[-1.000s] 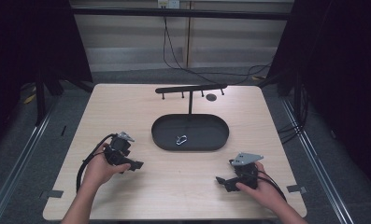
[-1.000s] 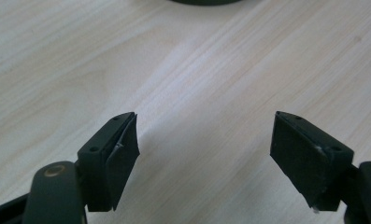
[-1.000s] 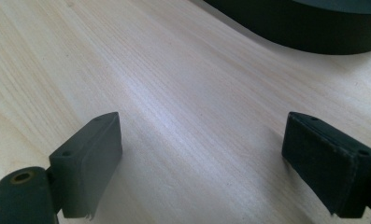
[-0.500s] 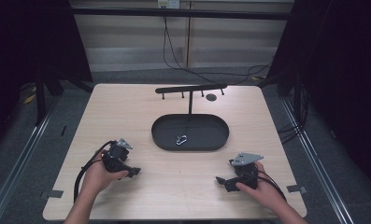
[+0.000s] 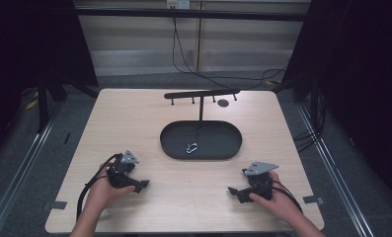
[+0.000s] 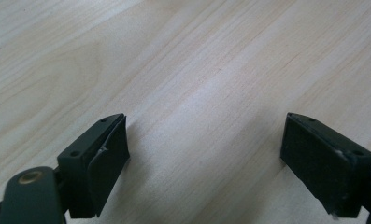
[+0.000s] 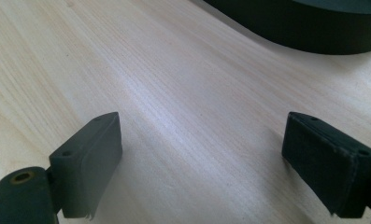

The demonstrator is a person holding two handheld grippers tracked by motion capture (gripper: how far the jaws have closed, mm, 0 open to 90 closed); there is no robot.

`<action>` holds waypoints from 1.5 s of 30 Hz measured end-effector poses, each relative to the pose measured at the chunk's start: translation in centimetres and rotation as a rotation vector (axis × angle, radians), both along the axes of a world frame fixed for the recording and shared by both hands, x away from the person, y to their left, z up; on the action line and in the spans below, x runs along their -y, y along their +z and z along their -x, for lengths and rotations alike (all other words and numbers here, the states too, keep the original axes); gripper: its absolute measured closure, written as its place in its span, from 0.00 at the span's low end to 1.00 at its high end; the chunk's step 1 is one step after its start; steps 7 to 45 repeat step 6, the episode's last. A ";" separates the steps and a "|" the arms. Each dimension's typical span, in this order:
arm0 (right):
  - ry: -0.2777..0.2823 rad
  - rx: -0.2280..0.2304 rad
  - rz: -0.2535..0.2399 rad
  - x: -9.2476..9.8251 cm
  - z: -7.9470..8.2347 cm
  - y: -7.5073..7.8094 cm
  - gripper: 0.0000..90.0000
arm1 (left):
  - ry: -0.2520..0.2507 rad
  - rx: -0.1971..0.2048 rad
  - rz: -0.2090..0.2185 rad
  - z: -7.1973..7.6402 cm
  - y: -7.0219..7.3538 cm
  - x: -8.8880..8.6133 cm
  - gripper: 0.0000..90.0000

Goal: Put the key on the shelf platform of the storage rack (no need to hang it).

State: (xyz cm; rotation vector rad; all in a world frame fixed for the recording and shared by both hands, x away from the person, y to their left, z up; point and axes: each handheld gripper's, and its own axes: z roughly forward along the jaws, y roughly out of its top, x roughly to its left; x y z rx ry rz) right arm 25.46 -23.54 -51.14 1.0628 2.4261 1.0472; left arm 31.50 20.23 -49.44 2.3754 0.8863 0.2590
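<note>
Two grippers, jaws apart, empty.

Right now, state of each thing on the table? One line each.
Left gripper: open, empty, low over bare wood; jaws have just been opening.
Right gripper: open, empty, low over wood near the tray.
Clip: lying loose in the tray.
Tray: flat on the table.
Rack: upright, pegs bare.

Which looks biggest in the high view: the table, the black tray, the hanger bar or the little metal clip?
1. The wooden table.
2. The black oval tray.
3. The hanger bar on its post, thinner than the tray though about as long.
4. The silver carabiner clip, lying in the tray.
</note>
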 end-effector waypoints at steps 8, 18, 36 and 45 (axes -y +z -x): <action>-0.002 -0.002 0.000 0.0 0.0 0.0 0.13 | 0.003 0.000 0.009 0.1 0.0 0.0 0.16; -0.002 -0.002 0.000 0.0 0.0 0.0 0.13 | 0.003 0.000 0.009 0.1 0.0 0.0 0.16; -0.002 -0.002 0.000 0.0 0.0 0.0 0.13 | 0.003 0.000 0.009 0.1 0.0 0.0 0.16; -0.002 -0.002 0.000 0.0 0.0 0.0 0.13 | 0.003 0.000 0.009 0.1 0.0 0.0 0.16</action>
